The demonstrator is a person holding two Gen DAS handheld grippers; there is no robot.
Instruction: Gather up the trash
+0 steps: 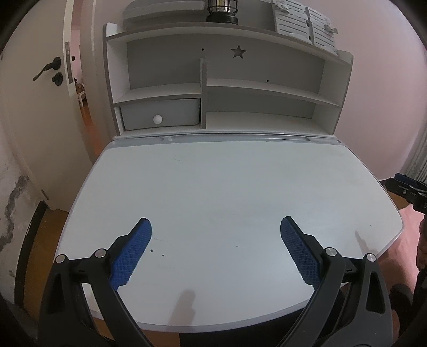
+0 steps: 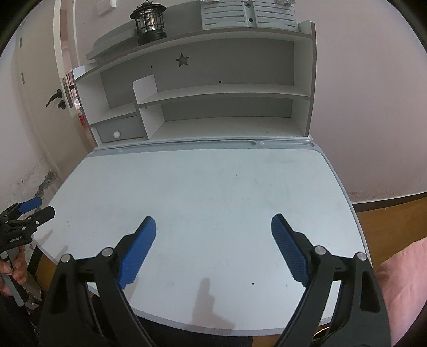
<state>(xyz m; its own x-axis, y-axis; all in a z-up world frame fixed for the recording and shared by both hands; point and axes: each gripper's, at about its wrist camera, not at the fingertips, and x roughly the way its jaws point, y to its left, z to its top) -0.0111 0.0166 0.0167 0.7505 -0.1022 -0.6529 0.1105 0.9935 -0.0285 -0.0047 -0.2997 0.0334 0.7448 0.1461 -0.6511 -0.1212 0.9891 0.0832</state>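
Trash was nowhere visible on our pale grey desk top [image 1: 213,186]; our left gripper [image 1: 216,248] and right gripper [image 2: 213,245] hung spread wide, empty, so collecting looked finished or unstarted.

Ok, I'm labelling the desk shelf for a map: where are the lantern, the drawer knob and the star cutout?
lantern [image 2: 150,22], right wrist view, on its glass cage.
drawer knob [image 1: 157,119], left wrist view, on the round white face.
star cutout [image 2: 182,59], right wrist view, at the hole's centre.

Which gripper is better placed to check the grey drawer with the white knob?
Probably left. The left gripper hovers over the left side of the pale desk, where the grey drawer with the white knob sits. The right gripper sees it far left. Both jaws open, empty.
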